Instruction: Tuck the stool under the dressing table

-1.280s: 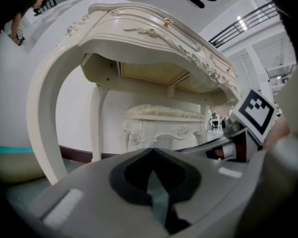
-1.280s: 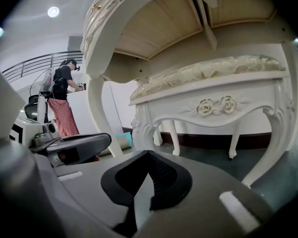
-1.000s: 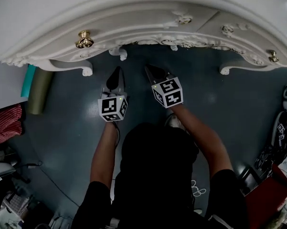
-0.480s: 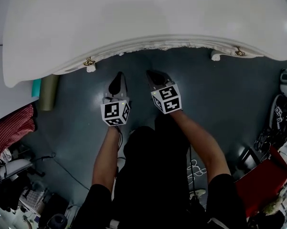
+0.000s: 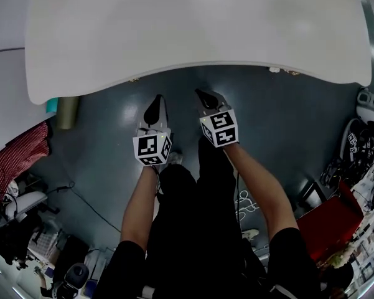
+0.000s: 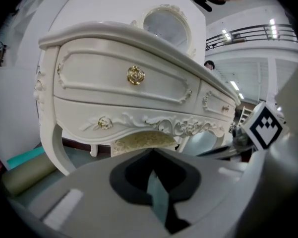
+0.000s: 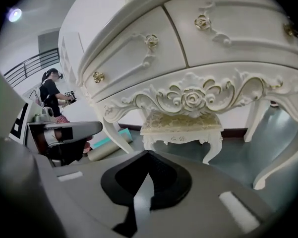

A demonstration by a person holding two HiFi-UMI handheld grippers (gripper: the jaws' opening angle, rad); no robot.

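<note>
**Stool sitting under the counter, both tools pressed together and empty**

We are holding the left tool (image 5: 155,102) and the right tool (image 5: 203,95) side by side over the dark blue-grey floor (image 5: 280,123). They are hanging just short of the near edge of the white carved wooden dressing counter (image 5: 193,36). Both tools are keeping their jaws pressed together, with nothing between them and nothing touching them.

The cream carved stool with the pale gold brocade seat (image 7: 181,123) is standing on the floor beneath the counter. It is sitting between the curved legs and below the scrolled apron, well apart from both tools. In the head view the counter top is hiding it entirely, and only the two gripper views are showing it.

The stool is lying ahead of and below the tools, on the far side. Its long axis is running left to right along the counter's front. The right tool is facing it squarely, while the left tool is catching only the seat above its own body. With the tools level with each other, we are unable to tell which is nearer.

We are judging the stool already tucked. If anything more is needed, it is looking like no more than a small straight push away from us.
</note>
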